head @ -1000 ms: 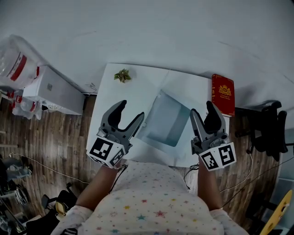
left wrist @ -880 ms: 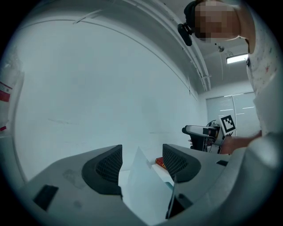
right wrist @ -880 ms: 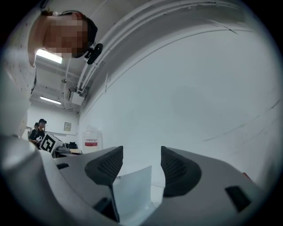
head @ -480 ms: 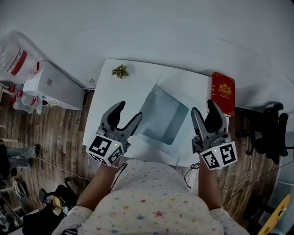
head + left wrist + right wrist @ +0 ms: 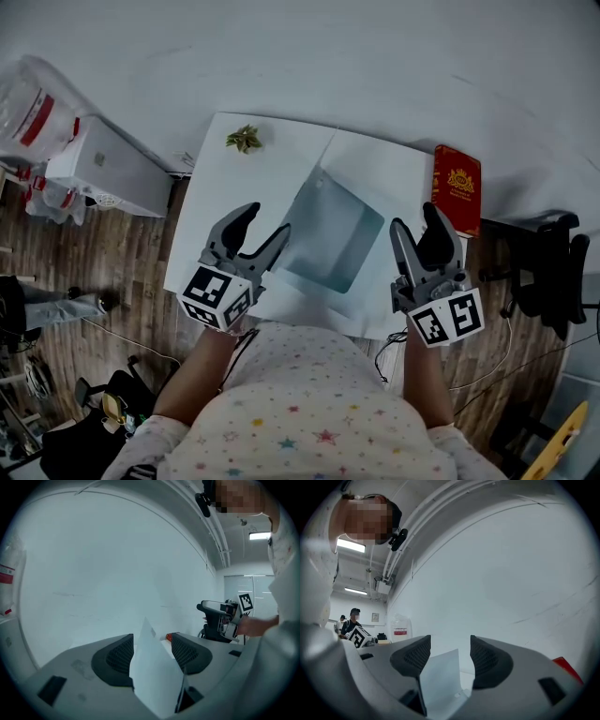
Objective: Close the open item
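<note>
1. Nearest is the person's chest in a star-print shirt, with both forearms reaching forward over the near edge of the worktop [image 5: 281,169].
2. The left tool [image 5: 264,223] has its jaws spread wide and grips nothing. Over the last second it has leaned a little toward the middle, so its inner finger now sits just beside the left edge of the raised flap [image 5: 333,230]. I cannot tell whether it touches.
3. The right tool [image 5: 416,225] has barely moved. Its jaws are also wide apart and empty, and it hangs near the flap's right side, clear of it.
4. The open item lies in the middle of the worktop, between the two tools. It is a thin, pale, hinged thing with its flap still standing up, and I cannot tell whether it is a folder or a case. Each tool's own view shows the flap upright in the gap between its jaws.
5. So closing has not begun; the small drift of the left tool reads as lining up. The likely next move is to push the flap's top edge down.
6. Farther off are a green sprig [image 5: 244,139] at the far left corner, a red book [image 5: 456,187] at the right edge, and then the plain wall.
</note>
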